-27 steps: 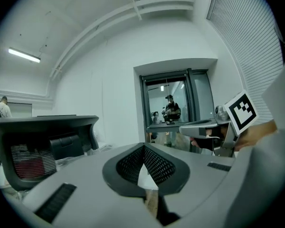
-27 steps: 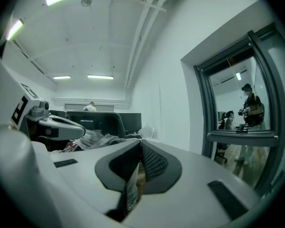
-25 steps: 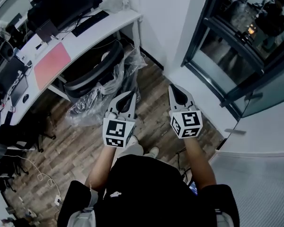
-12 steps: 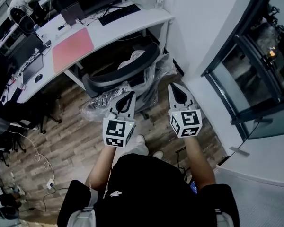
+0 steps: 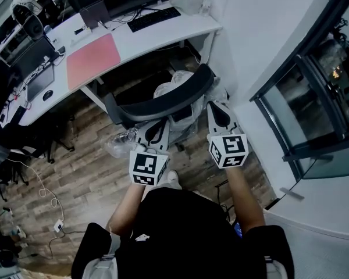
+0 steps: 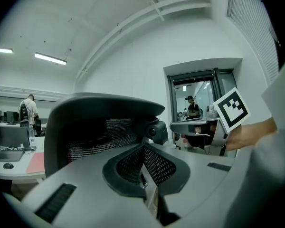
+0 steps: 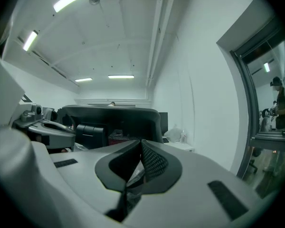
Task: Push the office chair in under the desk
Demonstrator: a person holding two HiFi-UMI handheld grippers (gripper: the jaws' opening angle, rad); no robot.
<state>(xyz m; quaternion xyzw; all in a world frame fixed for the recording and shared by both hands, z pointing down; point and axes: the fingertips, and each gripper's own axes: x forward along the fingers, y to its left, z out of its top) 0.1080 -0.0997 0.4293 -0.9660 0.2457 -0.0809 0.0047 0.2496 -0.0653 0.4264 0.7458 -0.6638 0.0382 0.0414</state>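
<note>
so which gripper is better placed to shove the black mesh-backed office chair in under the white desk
Left, probably. The left gripper, jaws shut, sits close behind the middle of the black mesh office chair, facing its curved back squarely; the right gripper, also shut, points toward the back's right end, off-centre.

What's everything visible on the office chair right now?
The office chair is dark, with a curved backrest whose panel looks like mesh. Clear plastic wrap covers its seat and base. It stands upright on the wood floor, backrest toward the person, seat facing the white desk and not fully under it. The shut left gripper and right gripper point at the backrest; whether they touch it can't be told.
</note>
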